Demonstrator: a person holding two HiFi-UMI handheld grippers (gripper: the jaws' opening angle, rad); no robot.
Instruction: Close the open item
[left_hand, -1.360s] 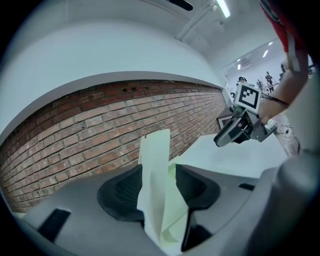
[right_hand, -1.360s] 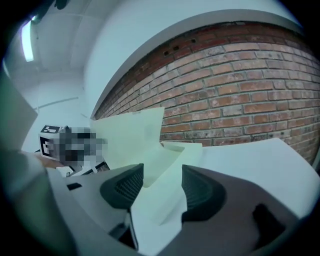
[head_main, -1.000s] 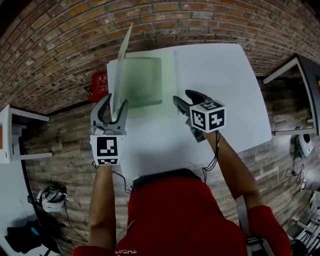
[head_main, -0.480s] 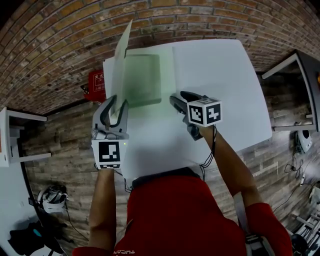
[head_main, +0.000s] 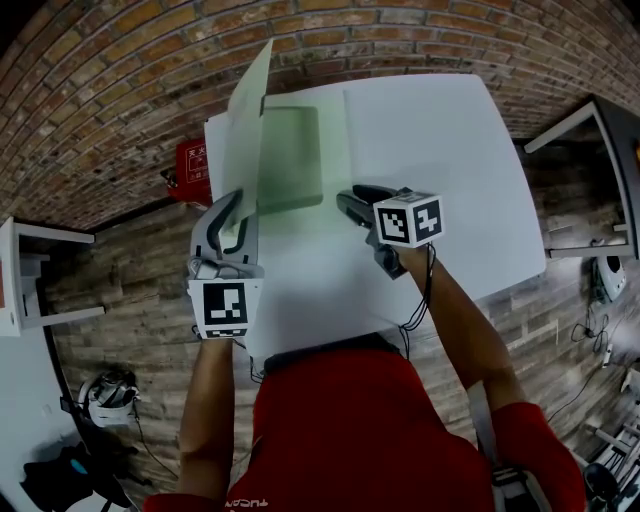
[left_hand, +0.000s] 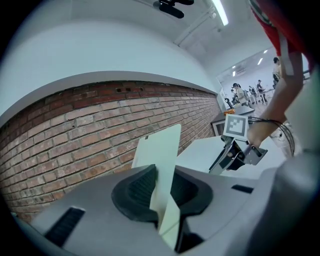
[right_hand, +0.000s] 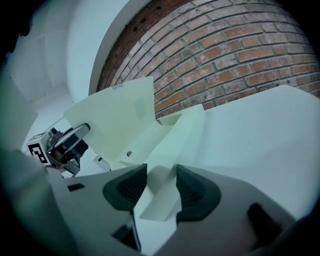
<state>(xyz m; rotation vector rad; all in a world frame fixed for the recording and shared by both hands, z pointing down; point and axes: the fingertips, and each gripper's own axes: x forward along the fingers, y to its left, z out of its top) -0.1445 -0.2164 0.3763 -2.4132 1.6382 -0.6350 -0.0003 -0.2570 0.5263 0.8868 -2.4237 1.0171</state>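
Head view, from the left: the left claw (head_main: 240, 207) sits at the near end of a thin lid (head_main: 247, 125) that stands almost upright on a white table (head_main: 440, 150). In the left gripper view the lid's edge runs straight down between the two dark pads. The jaws have just been closing, but a sliver of pad shows on either side of the sheet, so I judge it bracketed rather than pinched.

The lid belongs to a pale green case, hinged along its left side, with the hinge line running away from the person. The case's flat base (head_main: 290, 155) lies just to the right of the lid, its long side running the same way.

Further right, the right claw (head_main: 352, 200) is at the base's near right corner. The right gripper view shows that corner between its widely spread jaws, which have just been closing a little and are not pressing on it.

Closing the case means swinging the lid rightward and down onto the base. The left claw is the one already on the lid. The right claw looks placed to steady the base.
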